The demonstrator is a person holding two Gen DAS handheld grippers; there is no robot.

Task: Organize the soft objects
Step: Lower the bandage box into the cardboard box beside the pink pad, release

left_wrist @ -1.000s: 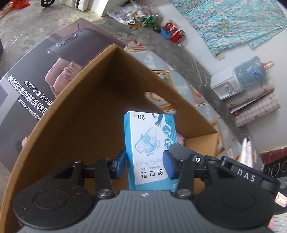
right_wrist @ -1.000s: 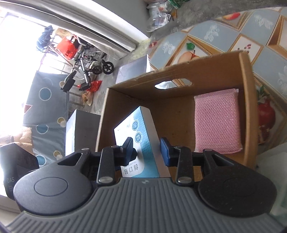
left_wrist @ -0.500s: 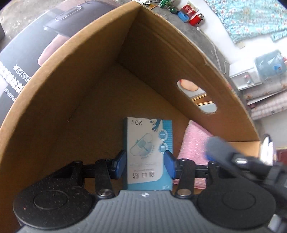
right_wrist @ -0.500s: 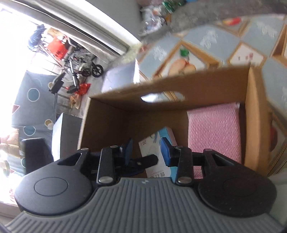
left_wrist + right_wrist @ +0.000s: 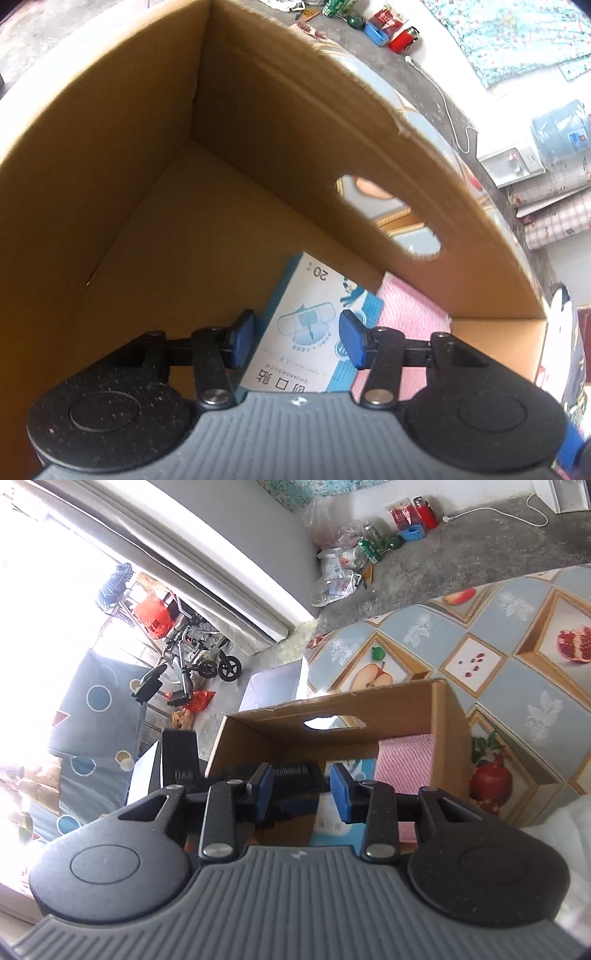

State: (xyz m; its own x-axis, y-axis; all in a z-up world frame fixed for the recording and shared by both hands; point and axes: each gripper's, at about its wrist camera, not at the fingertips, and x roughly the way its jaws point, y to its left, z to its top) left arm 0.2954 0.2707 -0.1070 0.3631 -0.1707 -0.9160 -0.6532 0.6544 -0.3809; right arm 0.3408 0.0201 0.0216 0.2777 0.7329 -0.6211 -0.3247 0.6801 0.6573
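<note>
A: Left tool [image 5: 295,341] is spread wide inside the carton [image 5: 110,155], gripping nothing; the box [image 5: 306,328] lies on the floor, its edge over the pink pad [image 5: 413,314].
B: Right tool [image 5: 300,788] is parted and empty too. Lift the left straight up, clear of the wall.

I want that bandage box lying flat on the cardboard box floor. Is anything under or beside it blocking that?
Partly. The bandage box lies tilted, its right edge seemingly over the pink sponge. The floor to its left looks bare. The left gripper is open around it.
</note>
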